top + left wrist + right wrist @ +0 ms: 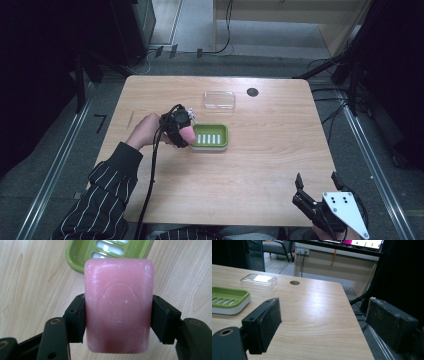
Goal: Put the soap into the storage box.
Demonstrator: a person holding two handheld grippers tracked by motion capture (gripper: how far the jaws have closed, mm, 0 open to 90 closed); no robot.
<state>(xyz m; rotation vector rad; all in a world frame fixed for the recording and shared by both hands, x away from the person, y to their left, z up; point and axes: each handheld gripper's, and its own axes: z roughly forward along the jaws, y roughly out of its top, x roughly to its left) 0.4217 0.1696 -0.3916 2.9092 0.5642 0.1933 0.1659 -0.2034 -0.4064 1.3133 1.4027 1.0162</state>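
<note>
The pink soap bar point(118, 306) is sitting clamped between the two jaws of the left gripper point(118, 320), which is holding it above the tabletop point(260, 165) just beside the left end of the green soap dish point(210, 135). The right gripper point(318, 186) is resting at the tabletop's near right corner, jaws spread wide, grasping nothing.

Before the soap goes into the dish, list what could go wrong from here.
1. The pink rectangular soap bar is pinched only at its two side edges by the left gripper; it could slip.
2. The light green slotted plastic soap dish sits loose on the table and may slide if nudged.
</note>
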